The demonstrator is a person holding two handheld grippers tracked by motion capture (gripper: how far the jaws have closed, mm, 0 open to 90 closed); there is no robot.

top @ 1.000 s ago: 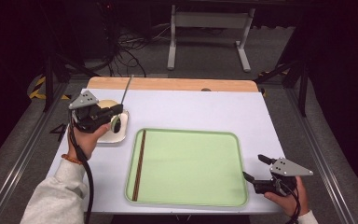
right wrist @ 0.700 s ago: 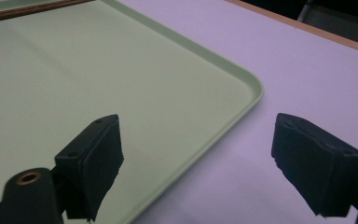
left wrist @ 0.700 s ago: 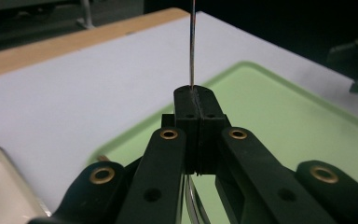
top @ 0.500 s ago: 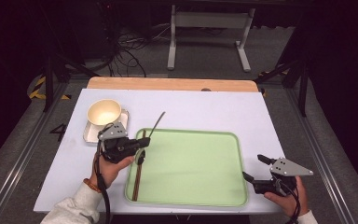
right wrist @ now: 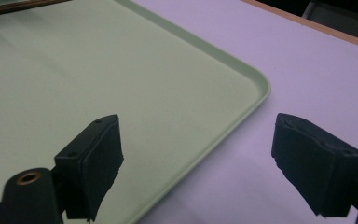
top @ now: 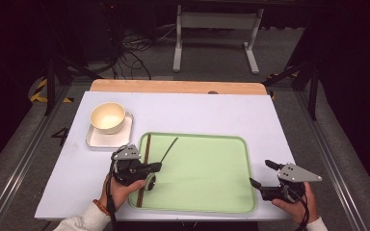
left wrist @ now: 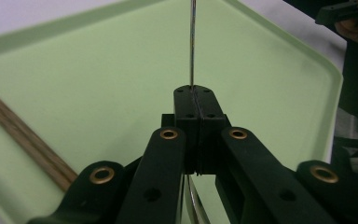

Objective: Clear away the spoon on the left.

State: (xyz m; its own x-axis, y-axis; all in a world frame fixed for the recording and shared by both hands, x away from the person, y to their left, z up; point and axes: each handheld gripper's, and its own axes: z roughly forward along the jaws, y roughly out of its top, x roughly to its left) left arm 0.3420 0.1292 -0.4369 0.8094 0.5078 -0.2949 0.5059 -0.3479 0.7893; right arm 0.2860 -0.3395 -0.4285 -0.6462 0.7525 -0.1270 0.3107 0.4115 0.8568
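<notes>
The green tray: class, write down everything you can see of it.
The green tray is a pale green, smooth, plastic-looking rectangle with rounded corners and a low raised rim. It lies flat on the white table, near the front edge. A brown wooden stick lies along its left side. The left hand-held gripper holds a thin metal rod over it.

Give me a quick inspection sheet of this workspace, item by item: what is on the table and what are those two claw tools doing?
Surface: white table, wooden strip along the far edge.
Job's things: green tray with a brown stick along its left side; cream bowl on a small white tray.
Clutter: nothing seen.
Grippers: left gripper shut on a thin metal rod over the green tray; right gripper open beside the tray's right edge.
Cables: bundle on the floor behind the table.
Surroundings: dark room, metal stand behind.
</notes>
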